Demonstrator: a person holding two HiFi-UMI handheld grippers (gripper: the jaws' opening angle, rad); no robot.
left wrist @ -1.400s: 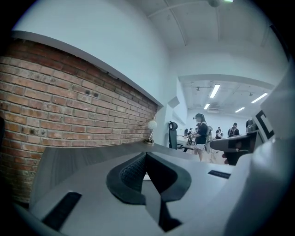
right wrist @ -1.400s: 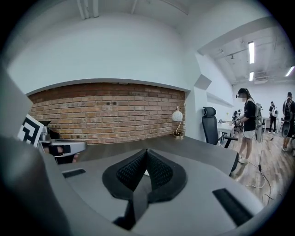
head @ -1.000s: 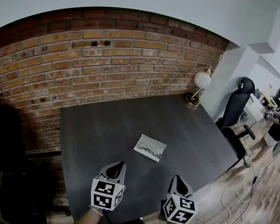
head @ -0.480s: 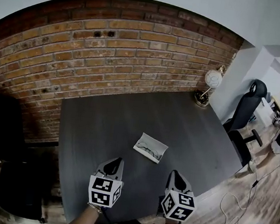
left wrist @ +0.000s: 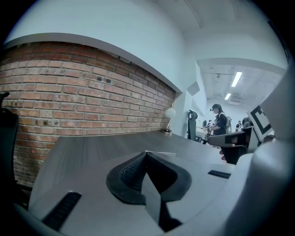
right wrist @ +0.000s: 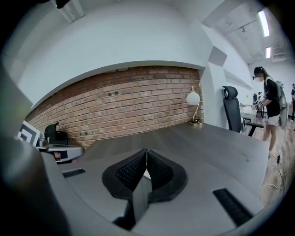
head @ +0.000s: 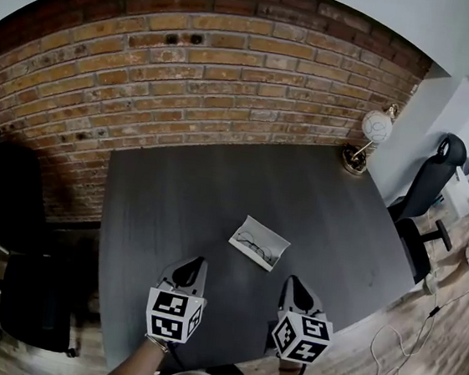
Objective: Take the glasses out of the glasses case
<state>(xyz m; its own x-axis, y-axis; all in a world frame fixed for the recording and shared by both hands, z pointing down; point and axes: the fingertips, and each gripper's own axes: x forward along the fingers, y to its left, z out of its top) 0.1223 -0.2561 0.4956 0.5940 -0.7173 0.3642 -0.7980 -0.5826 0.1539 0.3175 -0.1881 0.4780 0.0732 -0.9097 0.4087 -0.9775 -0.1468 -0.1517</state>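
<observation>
the glasses case lies open and flat on the table, ahead of both grippers and between the lines they point along, a little nearer the right gripper's side. it is a pale, shallow, rectangular shell, set at a slant to the table edge. inside it are the glasses, a thin dark wire frame with rounded lenses lying against the light lining. nothing touches the case.

the left gripper is held low over the near part of the table, well short of the case. in the left gripper view its dark, ribbed pads meet at the tips with nothing between them, and a pale edge of the case shows just beyond them. the right gripper sits beside it, apart from it. its jaws are also pressed together and empty, their textured black pads touching along the front.

the table top is matte dark grey with a faint wood grain. beyond the grippers, at the far right corner, stands a lamp with a round pale globe on a thin brassy stem and round base. behind the table runs a rough brick wall.
</observation>
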